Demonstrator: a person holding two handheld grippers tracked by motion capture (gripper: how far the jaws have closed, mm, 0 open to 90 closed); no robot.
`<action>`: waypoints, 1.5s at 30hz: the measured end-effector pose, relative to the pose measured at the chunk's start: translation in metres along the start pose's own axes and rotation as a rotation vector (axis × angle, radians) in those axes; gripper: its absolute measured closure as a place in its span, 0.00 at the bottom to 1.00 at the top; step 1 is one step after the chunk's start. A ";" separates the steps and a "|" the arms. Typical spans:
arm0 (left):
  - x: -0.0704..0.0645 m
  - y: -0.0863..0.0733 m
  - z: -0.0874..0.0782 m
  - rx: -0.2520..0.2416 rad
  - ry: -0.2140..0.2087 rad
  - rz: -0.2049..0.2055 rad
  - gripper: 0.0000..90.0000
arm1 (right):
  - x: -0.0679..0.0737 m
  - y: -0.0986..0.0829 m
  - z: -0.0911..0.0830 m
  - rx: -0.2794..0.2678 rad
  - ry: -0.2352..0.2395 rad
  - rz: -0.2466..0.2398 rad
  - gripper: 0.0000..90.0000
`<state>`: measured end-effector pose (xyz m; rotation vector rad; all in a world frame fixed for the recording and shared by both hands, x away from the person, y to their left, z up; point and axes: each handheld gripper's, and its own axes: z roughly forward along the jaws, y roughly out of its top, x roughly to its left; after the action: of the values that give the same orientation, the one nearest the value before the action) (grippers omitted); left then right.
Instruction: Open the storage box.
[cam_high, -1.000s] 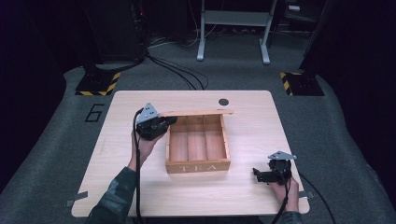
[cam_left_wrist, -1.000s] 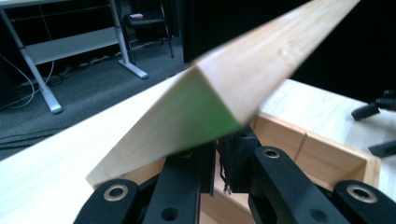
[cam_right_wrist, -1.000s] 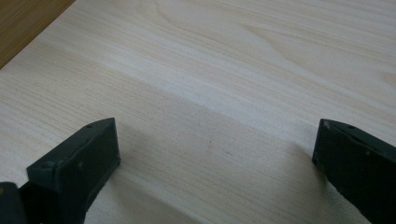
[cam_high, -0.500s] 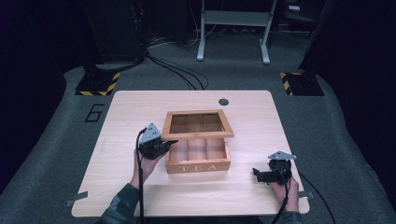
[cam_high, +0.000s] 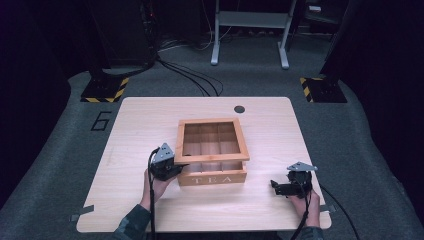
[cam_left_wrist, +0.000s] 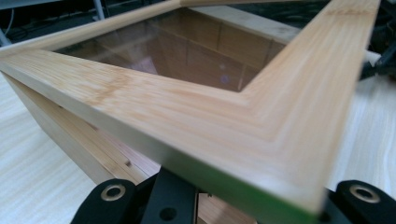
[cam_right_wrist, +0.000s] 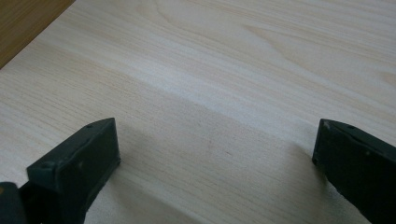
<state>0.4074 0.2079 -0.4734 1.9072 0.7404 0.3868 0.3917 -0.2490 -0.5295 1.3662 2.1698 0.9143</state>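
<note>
A wooden tea box (cam_high: 212, 178) marked TEA stands mid-table, its inside split into compartments. Its glass-paned lid (cam_high: 212, 158) hangs slightly raised at the front, hinged at the back. My left gripper (cam_high: 178, 168) is at the lid's front left corner, jaws wide apart beneath it. In the left gripper view the lid frame (cam_left_wrist: 261, 116) lies across the jaws and hides their tips. My right gripper (cam_high: 274, 187) rests low over the bare table (cam_right_wrist: 233, 70) to the right of the box, open, with nothing between its fingers (cam_right_wrist: 79, 154).
The pale wooden table (cam_high: 140, 130) has a black round grommet (cam_high: 239, 109) near its far edge. Beyond it are cables, a metal stand (cam_high: 249, 20) and two yellow-and-black striped bases (cam_high: 105, 90). A "6" (cam_high: 101, 121) is marked on the floor at left.
The lid has swung down from standing upright to nearly shut, and my left gripper came toward the front of the table with its corner. The right gripper stayed put.
</note>
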 end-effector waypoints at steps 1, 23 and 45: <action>0.000 -0.002 0.000 0.000 0.003 0.006 0.92 | 0.000 0.000 0.000 0.000 0.000 0.000 0.00; -0.008 -0.015 -0.017 0.044 0.014 0.001 0.92 | 0.000 0.000 0.000 0.000 0.000 -0.001 0.00; -0.015 -0.027 -0.046 0.092 0.051 -0.012 0.82 | 0.000 0.000 0.000 0.000 0.000 0.000 0.00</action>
<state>0.3612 0.2386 -0.4771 1.9838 0.8152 0.4011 0.3918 -0.2490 -0.5295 1.3657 2.1699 0.9144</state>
